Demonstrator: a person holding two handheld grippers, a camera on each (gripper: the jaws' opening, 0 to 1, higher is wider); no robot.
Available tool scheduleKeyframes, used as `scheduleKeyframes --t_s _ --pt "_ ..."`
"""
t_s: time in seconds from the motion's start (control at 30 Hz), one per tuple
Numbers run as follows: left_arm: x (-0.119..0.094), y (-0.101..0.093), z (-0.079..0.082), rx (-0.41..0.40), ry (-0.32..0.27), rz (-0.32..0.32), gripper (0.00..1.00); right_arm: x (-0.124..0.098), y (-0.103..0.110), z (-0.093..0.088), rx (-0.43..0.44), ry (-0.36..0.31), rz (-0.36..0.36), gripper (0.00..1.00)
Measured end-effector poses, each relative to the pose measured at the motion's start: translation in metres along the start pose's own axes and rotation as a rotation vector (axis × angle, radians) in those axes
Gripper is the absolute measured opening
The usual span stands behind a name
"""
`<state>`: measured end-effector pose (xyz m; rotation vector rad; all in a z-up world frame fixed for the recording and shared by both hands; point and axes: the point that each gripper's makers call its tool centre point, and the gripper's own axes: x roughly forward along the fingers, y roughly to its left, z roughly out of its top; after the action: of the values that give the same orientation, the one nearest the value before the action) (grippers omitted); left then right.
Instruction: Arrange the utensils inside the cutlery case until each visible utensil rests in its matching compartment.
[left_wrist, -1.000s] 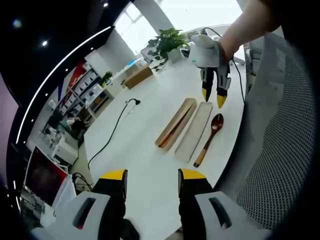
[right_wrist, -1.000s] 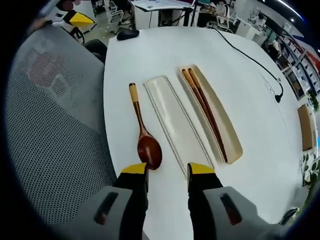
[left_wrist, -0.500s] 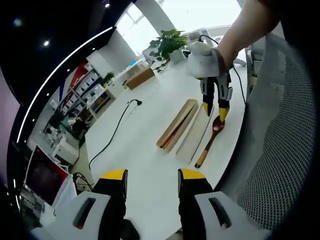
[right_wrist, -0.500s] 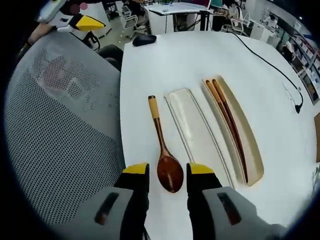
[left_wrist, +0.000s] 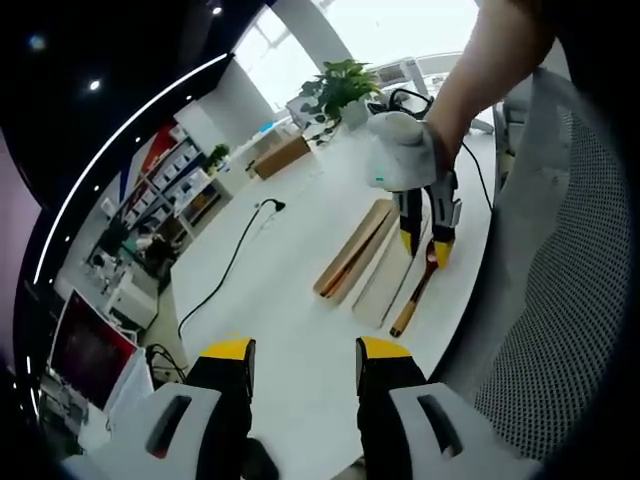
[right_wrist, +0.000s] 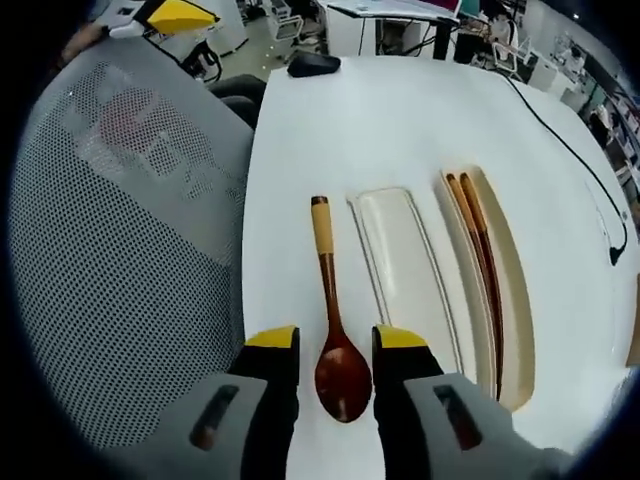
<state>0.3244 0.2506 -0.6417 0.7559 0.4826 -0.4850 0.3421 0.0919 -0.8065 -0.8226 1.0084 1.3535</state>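
Chair: grey mesh office chair sits at the left of the right gripper view, against the table edge.
Table: white tabletop carries everything.
Spoon: dark brown wooden spoon with a pale handle tip lies flat on the table, outside the case, just left of the empty tray.
Spoon axis: runs straight away from the right gripper, bowl nearest the jaws, handle tip pointing away.
Right gripper: jaws parted, one yellow tip either side of the spoon bowl; holding nothing. Contact with the bowl is hard to judge; probably none yet.
Empty tray: cream oblong case half, parallel to the spoon, nothing in it.
Chopstick tray: tan oblong case half at the far right, with a pair of brown wooden chopsticks lying lengthwise inside.
Left gripper: jaws parted, empty, well back from the case; the right gripper is far nearer the spoon.
Next move (judgement): close across the bowl, lift, shift right into a tray.
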Motion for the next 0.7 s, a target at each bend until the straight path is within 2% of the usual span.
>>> scheduleKeyframes --t_s 0.2,0.33,0.63,0.7 --pt "0.000 0.000 0.000 -0.002 -0.001 0.002 0.41 0.007 0.000 0.002 -0.042 0.028 0.010 0.24" --pt "0.000 0.000 0.000 -0.001 0.000 0.000 0.41 0.013 0.003 0.006 -0.059 0.019 0.027 0.24" --pt "0.000 0.000 -0.001 -0.001 0.004 -0.001 0.41 0.024 0.004 0.006 -0.084 0.054 0.027 0.24" --pt "0.000 0.000 -0.001 0.002 0.007 0.002 0.41 0.025 0.007 0.007 -0.112 0.044 0.038 0.23"
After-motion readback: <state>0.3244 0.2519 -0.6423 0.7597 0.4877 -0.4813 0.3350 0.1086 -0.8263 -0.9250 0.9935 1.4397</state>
